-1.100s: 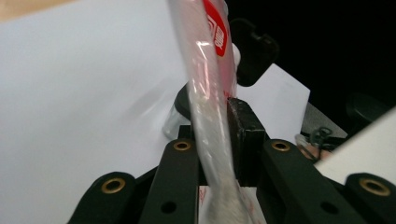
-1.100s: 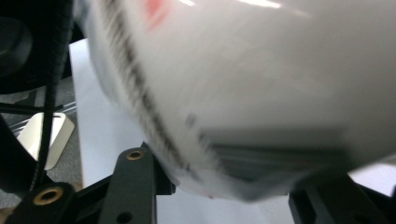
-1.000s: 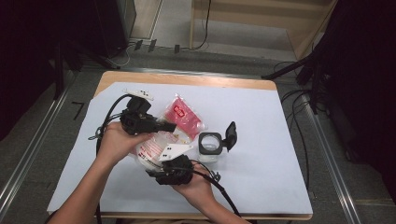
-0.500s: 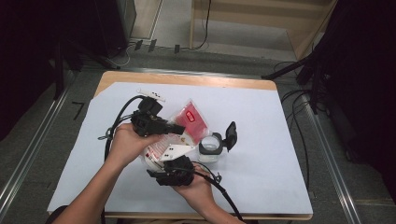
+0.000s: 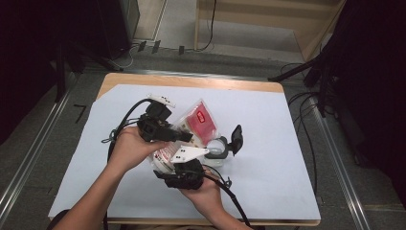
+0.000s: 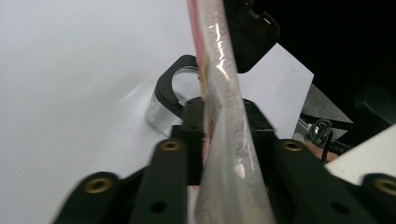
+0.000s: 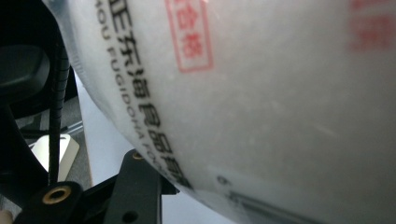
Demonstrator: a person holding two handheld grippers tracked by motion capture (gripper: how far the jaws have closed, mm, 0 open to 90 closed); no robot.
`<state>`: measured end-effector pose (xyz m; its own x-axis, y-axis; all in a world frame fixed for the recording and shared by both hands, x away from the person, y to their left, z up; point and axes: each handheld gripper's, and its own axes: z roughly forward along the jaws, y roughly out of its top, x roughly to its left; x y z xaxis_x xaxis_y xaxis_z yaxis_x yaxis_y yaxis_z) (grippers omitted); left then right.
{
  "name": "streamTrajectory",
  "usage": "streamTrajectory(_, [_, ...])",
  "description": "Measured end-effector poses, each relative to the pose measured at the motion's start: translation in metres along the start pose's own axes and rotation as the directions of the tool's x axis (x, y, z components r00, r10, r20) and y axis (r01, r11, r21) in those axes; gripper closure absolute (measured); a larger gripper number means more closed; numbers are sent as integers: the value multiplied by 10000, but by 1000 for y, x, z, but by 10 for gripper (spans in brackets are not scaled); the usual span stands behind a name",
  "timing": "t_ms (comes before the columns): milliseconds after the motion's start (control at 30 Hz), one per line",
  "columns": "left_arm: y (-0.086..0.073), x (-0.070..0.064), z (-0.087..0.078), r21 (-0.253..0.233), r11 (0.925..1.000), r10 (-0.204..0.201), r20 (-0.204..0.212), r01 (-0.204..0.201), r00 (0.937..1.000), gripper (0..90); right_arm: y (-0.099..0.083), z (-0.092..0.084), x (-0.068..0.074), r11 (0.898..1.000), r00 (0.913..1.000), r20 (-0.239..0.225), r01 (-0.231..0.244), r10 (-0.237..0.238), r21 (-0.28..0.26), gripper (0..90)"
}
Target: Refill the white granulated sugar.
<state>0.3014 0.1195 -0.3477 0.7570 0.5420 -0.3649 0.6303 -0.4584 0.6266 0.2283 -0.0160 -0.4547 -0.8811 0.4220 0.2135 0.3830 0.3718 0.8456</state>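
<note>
Recording lab or studio bay. Small wooden table (image 5: 191,80) covered with a white sheet (image 5: 268,143), standing on grey carpet floor (image 5: 43,143). Metal floor rails (image 5: 28,158) run along both sides. Black curtains (image 5: 373,72) flank the bay; loose cables (image 5: 306,103) trail across the floor.

A translucent bag (image 5: 194,125) with red print hangs tilted over the clear, black-lidded jar (image 5: 219,149)

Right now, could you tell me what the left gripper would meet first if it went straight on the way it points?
Past the plastic bag between its fingers, the left gripper would probably meet the clear jar with its black flip lid, though depth is unclear.
</note>
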Motion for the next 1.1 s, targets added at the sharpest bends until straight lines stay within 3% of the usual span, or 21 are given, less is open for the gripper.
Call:
streamTrajectory(100, [1,-2,2,-18,10000,6,-256,-6,9997,831,0,0,2,10000,10000,23,-26,26,-20,587])
streamTrajectory(233, [1,-6,3,-331,9993,-173,-262,164,9995,833,0,0,7,9993,9983,454,370,-369,-15,574])
streamTrajectory(400, [2,-8,5,-739,9970,-264,-242,246,9994,797,1,-1,5,9997,9991,356,-206,209,-110,567])
streamTrajectory(500, [2,-6,8,-558,9979,-347,-226,334,9991,768,1,0,6,9992,9989,282,-386,385,44,589])
streamTrajectory(633, [1,-7,7,-716,9971,-267,-160,255,9995,704,0,-1,6,9989,9984,315,-462,464,-80,592])
streamTrajectory(767, [-1,-9,6,-906,9959,3,-341,-34,9994,664,3,-6,-1,9942,9949,-96,-1003,1000,-400,592])
streamTrajectory(867, [-1,-8,6,-781,9967,-238,-300,214,9993,682,3,-8,-2,9926,9934,-160,-1138,1132,-432,591])
streamTrajectory(967, [-1,-7,7,-670,9974,-298,-248,281,9992,741,3,-7,0,9935,9942,-159,-1071,1066,-384,580])
streamTrajectory(1100, [-1,-3,8,-539,9970,-558,-76,554,9984,775,2,-3,8,9993,9988,345,-348,354,-164,556])
